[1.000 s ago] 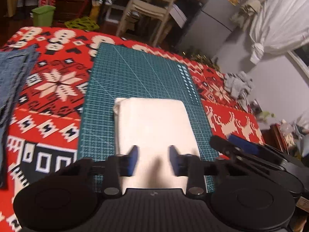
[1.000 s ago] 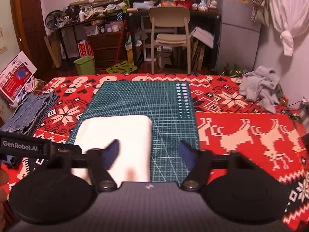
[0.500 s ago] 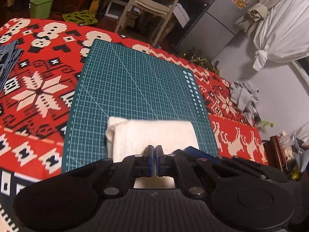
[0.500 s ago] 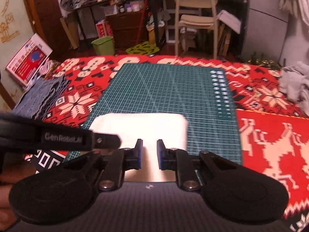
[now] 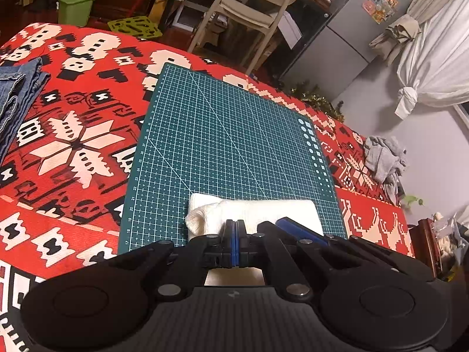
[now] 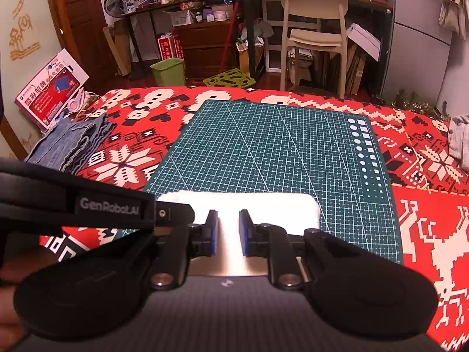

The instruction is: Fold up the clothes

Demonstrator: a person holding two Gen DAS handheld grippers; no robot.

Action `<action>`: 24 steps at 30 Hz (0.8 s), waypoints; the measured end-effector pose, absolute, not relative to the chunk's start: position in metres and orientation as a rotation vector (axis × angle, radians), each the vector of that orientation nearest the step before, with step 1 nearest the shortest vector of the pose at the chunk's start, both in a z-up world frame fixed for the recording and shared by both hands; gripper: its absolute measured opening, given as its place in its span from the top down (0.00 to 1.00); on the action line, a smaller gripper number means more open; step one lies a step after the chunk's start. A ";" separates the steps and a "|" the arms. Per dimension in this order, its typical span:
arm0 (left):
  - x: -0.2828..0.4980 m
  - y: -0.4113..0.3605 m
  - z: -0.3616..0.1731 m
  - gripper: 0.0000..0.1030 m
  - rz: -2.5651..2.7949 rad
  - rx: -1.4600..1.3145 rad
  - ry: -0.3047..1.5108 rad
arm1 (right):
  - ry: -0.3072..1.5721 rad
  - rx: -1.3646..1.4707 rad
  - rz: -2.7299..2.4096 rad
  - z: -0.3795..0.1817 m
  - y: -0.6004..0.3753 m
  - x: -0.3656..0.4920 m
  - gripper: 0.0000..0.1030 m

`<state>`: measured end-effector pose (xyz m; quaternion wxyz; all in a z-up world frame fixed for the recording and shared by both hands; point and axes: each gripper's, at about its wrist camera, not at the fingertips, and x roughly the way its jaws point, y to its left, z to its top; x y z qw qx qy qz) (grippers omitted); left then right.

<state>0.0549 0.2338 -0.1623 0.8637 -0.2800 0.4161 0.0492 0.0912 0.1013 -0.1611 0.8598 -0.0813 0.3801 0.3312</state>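
Note:
A folded white cloth (image 5: 263,211) lies at the near end of the green cutting mat (image 5: 234,132). My left gripper (image 5: 234,228) is shut on the cloth's near edge, its blue pads pressed together, and the cloth's left corner bunches up beside it. In the right wrist view the same white cloth (image 6: 263,205) fills the narrow gap between the pads of my right gripper (image 6: 228,228), which is shut on its thick folded edge. The left gripper's black body crosses that view on the left. The near part of the cloth is hidden under both grippers.
Folded blue jeans (image 6: 67,143) lie at the left edge of the red patterned cover (image 6: 425,234). A crumpled grey garment (image 5: 384,158) sits at the far right. Beyond the surface stand a cream chair (image 6: 313,35), a green bin (image 6: 168,72) and cluttered shelves.
Both grippers were wide open over the cloth one second ago; they have since come down to its near edge and closed. The cloth's left corner has risen slightly.

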 end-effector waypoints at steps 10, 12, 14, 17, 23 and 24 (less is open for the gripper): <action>0.040 0.239 -0.157 0.97 0.111 -0.571 0.871 | 0.805 -0.141 0.687 -0.159 0.106 0.097 0.85; 0.037 0.240 -0.156 0.97 0.111 -0.567 0.871 | 0.804 -0.124 0.693 -0.153 0.101 0.094 0.86; 0.033 0.239 -0.153 0.97 0.111 -0.566 0.864 | 0.788 -0.113 0.701 -0.146 0.093 0.087 0.86; 0.025 0.237 -0.148 0.97 0.086 -0.584 0.844 | 0.760 -0.166 0.713 -0.142 0.087 0.073 0.89; 0.022 0.223 -0.146 0.97 -0.003 -0.610 0.846 | 0.779 -0.203 0.737 -0.147 0.076 0.058 0.96; 0.022 0.220 -0.147 0.97 -0.016 -0.609 0.850 | 0.785 -0.201 0.735 -0.146 0.073 0.057 0.96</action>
